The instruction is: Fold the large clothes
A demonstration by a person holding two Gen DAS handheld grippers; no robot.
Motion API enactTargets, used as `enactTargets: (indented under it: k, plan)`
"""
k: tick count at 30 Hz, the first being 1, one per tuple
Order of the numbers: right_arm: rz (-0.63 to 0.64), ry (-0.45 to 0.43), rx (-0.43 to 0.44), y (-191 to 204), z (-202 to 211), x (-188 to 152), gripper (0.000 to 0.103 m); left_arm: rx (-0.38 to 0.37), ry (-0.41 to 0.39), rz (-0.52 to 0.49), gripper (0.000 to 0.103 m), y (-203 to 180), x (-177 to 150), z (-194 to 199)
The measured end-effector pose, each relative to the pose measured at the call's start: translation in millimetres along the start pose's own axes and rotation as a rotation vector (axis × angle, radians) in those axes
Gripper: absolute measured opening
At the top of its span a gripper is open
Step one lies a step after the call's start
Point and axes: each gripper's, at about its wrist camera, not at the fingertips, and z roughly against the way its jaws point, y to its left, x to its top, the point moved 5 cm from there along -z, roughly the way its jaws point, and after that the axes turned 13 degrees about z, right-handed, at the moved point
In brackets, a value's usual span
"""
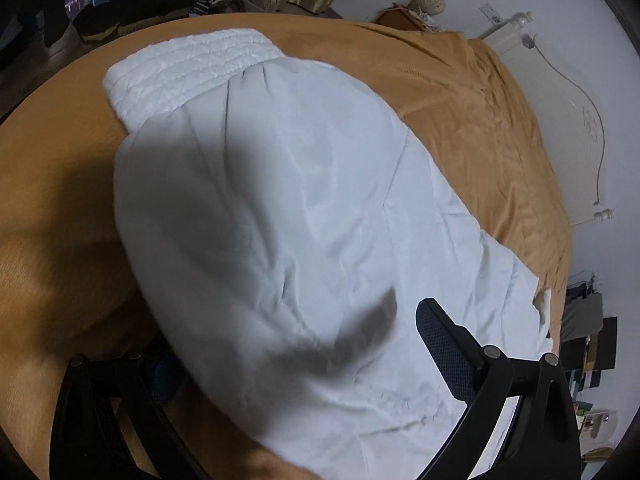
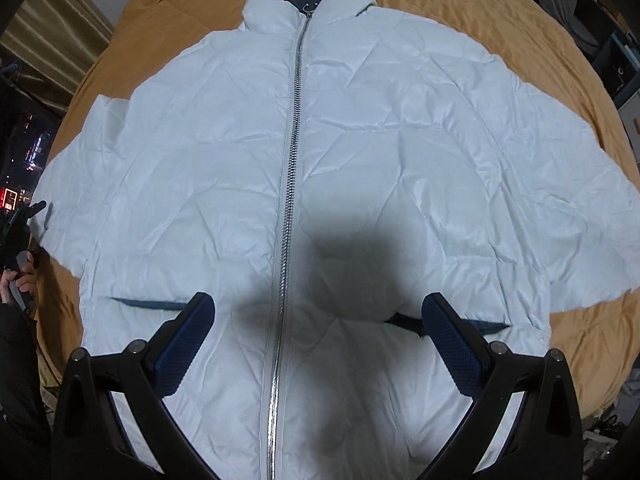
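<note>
A large white puffer jacket (image 2: 360, 152) lies front up on a mustard bedspread (image 2: 460, 4), zipped shut, collar at the far end, sleeves spread to both sides. My right gripper (image 2: 320, 336) is open and empty, hovering above the jacket's lower front, straddling the silver zipper (image 2: 292, 168). In the left wrist view a white sleeve (image 1: 280, 220) with a ribbed cuff (image 1: 188, 68) stretches away from me. My left gripper (image 1: 300, 364) is wide apart around the sleeve's near part; its right finger (image 1: 444, 344) rests over the fabric, the left finger is partly hidden beside the cloth.
The bedspread (image 1: 500, 128) covers the whole bed. A white headboard (image 1: 568, 120) and a nightstand with a round lamp (image 1: 428, 0) stand at the far right. Dark clothes (image 1: 132, 4) are piled beyond the bed's far edge. Shelves (image 2: 608, 52) stand at the right.
</note>
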Motion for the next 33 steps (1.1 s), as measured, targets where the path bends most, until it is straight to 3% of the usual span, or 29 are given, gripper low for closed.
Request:
enactTargets:
  k: [1,4,5,10,13,16,18,19,22,26,28,31,33]
  plan:
    - [-0.017,-0.008,0.009,-6.2,-8.3,4.0,0.103,0.000,-0.028,-0.008,0.096,-4.7,4.9,-1.5]
    - [-0.065,-0.016,0.005,-25.1,-24.1,8.7,0.103,0.030,-0.074,-0.058,0.016,-17.4,6.2,2.5]
    - [-0.079,-0.021,-0.003,-32.1,-27.7,9.7,0.103,-0.011,-0.074,-0.053,0.012,-22.3,3.7,6.4]
    - [-0.144,-0.072,-0.035,-60.3,-34.4,9.1,0.103,-0.236,-0.170,-0.060,0.009,-73.8,-24.4,69.3]
    - [-0.176,-0.095,-0.059,-73.9,-41.7,4.4,0.103,-0.331,-0.196,-0.192,0.007,-140.5,-65.5,110.2]
    - [-0.173,-0.066,-0.121,-84.1,-64.2,-4.1,0.103,-0.390,-0.203,-0.389,0.008,-216.1,-130.6,136.6]
    - [-0.143,-0.015,-0.143,-86.4,-89.4,-10.7,0.103,-0.449,-0.164,-0.488,0.009,-258.5,-178.1,139.2]
    - [-0.128,-0.032,-0.148,-86.0,-93.8,-11.1,0.103,-0.477,-0.130,-0.525,0.009,-274.3,-200.7,135.4]
    - [-0.098,-0.073,-0.161,-83.4,-92.8,-9.5,0.103,-0.495,-0.020,-0.652,0.010,-311.1,-274.2,98.7]
    - [-0.144,-0.101,-0.069,-102.6,-69.7,-17.9,0.103,-0.444,0.136,-0.728,0.010,-319.2,-349.8,10.7]
    - [-0.198,-0.144,-0.044,-122.9,-47.9,-24.6,0.103,-0.399,0.212,-0.718,0.010,-306.5,-373.4,-36.7]
    - [-0.230,-0.192,-0.080,-148.0,-14.6,-23.0,0.103,-0.303,0.322,-0.634,0.013,-268.0,-395.9,-117.6]
    - [-0.187,-0.193,-0.149,-151.5,6.4,-6.5,0.103,-0.381,0.292,-0.598,0.013,-251.0,-396.1,-130.5]
